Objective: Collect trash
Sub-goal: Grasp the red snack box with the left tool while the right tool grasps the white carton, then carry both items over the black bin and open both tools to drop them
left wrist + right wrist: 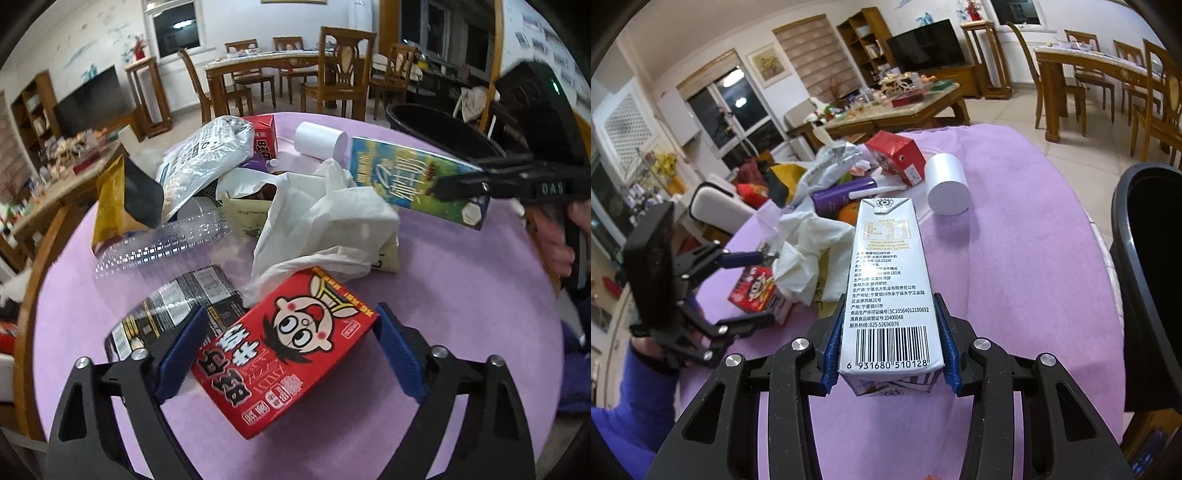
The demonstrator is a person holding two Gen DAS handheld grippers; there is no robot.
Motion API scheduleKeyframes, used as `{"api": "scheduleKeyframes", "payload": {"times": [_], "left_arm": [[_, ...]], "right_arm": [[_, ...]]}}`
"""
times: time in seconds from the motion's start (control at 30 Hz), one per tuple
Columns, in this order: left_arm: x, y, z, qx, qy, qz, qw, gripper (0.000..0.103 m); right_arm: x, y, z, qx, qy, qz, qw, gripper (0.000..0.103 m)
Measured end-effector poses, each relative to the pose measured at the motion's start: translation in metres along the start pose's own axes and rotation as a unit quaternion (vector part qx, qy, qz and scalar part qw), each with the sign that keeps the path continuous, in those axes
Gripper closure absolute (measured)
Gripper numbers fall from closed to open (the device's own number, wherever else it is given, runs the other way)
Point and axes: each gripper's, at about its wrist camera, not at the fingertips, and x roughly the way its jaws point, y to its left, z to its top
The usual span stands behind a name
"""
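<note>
A pile of trash lies on a round table with a purple cloth [461, 295]. My left gripper [288, 339] is open, its blue pads on either side of a red cartoon carton [288, 350] lying on the cloth; contact is unclear. My right gripper [890, 339] is shut on a white milk carton [890, 280], held above the cloth; the left wrist view shows its blue-green face [413, 181]. A black bin [1145, 277] stands at the table's right edge, and also shows in the left wrist view [436, 129].
The pile holds a crumpled white plastic bag [325, 221], clear plastic tray [166, 243], silver foil bag [203, 162], yellow-black pouch [122, 199], black packet [177, 310], second red carton [897, 157], white roll [947, 184], purple tube [842, 195] and an orange [849, 214]. Dining chairs stand behind.
</note>
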Motion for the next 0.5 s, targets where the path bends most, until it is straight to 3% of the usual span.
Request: {"api": "scheduleKeyframes", "payload": {"times": [0.23,0.4,0.5], "left_arm": [[-0.015,0.005,-0.008,-0.076,0.001,-0.002,0.9971,0.048],[-0.021,-0.002,-0.019,-0.092,0.007,0.015,0.9956,0.049],[-0.017,-0.008,-0.027,-0.093,0.037,0.040,0.9942,0.047]], "right_arm": [[-0.041,-0.035,-0.012,0.013,-0.018,0.025,0.999,0.060],[-0.065,-0.054,-0.019,0.017,-0.037,0.046,0.998,0.060],[-0.075,-0.059,-0.020,0.013,-0.042,0.055,0.998,0.060]]}}
